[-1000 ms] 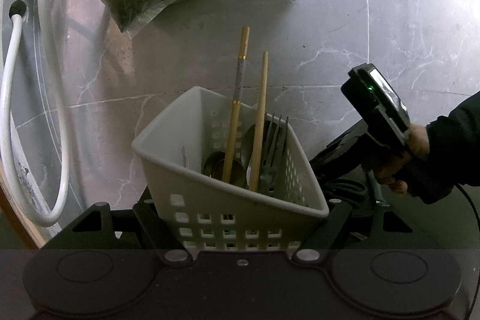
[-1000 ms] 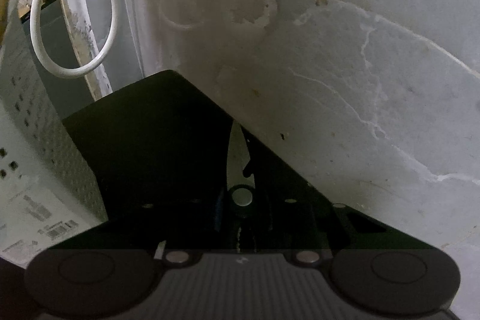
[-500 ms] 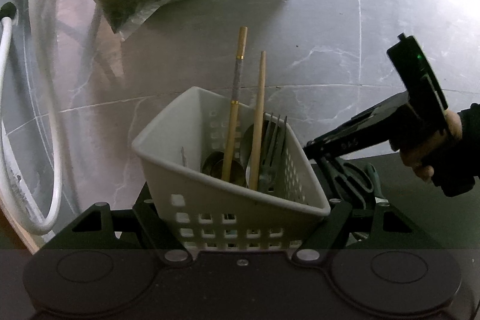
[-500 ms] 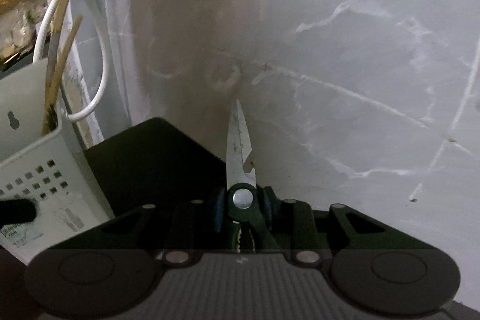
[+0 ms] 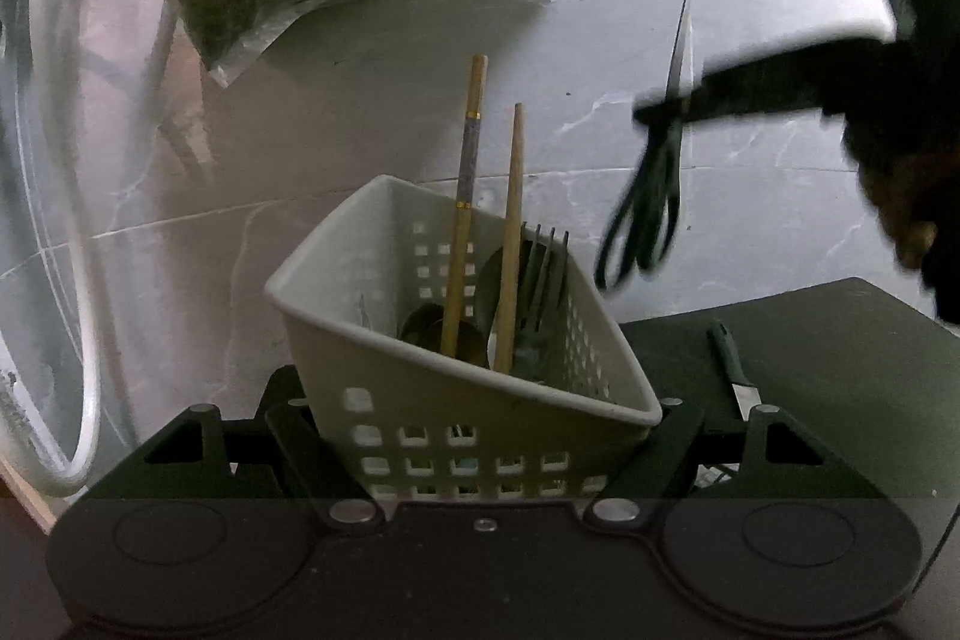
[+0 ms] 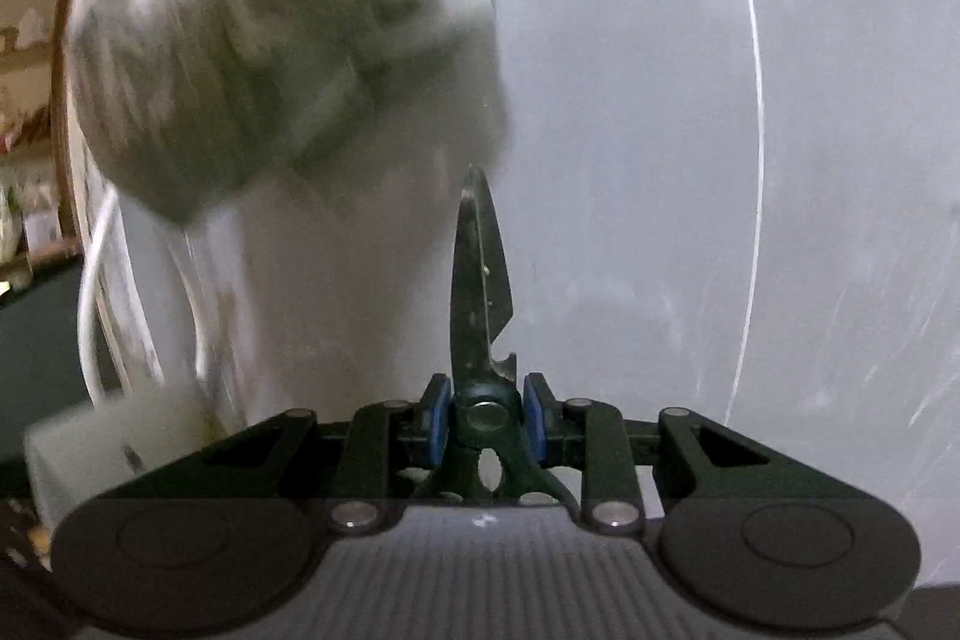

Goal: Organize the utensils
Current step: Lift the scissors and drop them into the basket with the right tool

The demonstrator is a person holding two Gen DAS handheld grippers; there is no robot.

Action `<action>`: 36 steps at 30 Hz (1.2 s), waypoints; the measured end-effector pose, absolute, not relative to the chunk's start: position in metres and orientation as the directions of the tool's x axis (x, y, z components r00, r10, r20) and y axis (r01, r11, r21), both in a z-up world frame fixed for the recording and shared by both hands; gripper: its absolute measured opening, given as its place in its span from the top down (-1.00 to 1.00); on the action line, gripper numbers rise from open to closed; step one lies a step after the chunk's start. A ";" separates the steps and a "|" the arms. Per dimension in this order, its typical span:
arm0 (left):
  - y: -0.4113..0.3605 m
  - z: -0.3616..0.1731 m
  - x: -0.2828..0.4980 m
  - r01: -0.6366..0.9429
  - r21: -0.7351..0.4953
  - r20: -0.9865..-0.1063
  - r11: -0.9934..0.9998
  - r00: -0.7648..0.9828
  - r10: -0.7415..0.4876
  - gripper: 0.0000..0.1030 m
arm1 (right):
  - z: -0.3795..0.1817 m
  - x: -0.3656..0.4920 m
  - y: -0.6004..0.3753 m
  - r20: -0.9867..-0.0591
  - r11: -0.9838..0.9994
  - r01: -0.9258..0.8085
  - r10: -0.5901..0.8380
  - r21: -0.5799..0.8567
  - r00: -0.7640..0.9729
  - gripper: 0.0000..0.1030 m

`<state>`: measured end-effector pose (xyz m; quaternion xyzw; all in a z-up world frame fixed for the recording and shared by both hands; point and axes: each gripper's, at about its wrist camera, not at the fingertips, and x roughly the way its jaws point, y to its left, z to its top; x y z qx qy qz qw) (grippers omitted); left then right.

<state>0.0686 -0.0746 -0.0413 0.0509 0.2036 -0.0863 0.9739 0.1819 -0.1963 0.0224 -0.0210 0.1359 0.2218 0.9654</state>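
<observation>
Change: my right tongs [image 6: 486, 427] have lifted the scissors [image 5: 651, 196] off the counter [image 5: 840, 340], pinching the pivot | left tongs [image 5: 480, 436] clamp the basket [image 5: 456, 382] | next: drop scissors in.

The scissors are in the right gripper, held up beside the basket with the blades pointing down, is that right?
Not quite: the scissors in the right gripper have blades pointing up and handles hanging down beside the basket, as the left wrist view shows.

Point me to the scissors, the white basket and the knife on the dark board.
scissors [image 6: 480, 280]: right wrist view, on the blade above the pivot.
white basket [image 5: 468, 436]: left wrist view, on its perforated front wall.
knife [image 5: 726, 346]: left wrist view, on its dark handle.
</observation>
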 end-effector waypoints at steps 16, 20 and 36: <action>-0.053 -0.046 0.068 0.264 0.047 -0.391 0.963 0.892 -0.226 -0.51 | 0.094 0.099 -0.114 -0.165 0.801 -0.598 0.589 -0.011 0.791 0.43; -0.052 -0.045 0.068 0.269 0.047 -0.390 0.962 0.892 -0.230 -0.51 | 0.061 0.108 -0.096 -0.258 0.797 -0.604 0.587 0.017 0.767 0.43; -0.053 -0.048 0.071 0.269 0.045 -0.406 0.962 0.885 -0.228 -0.50 | 0.025 0.095 -0.101 -0.398 0.811 -0.584 0.548 0.036 0.735 -0.46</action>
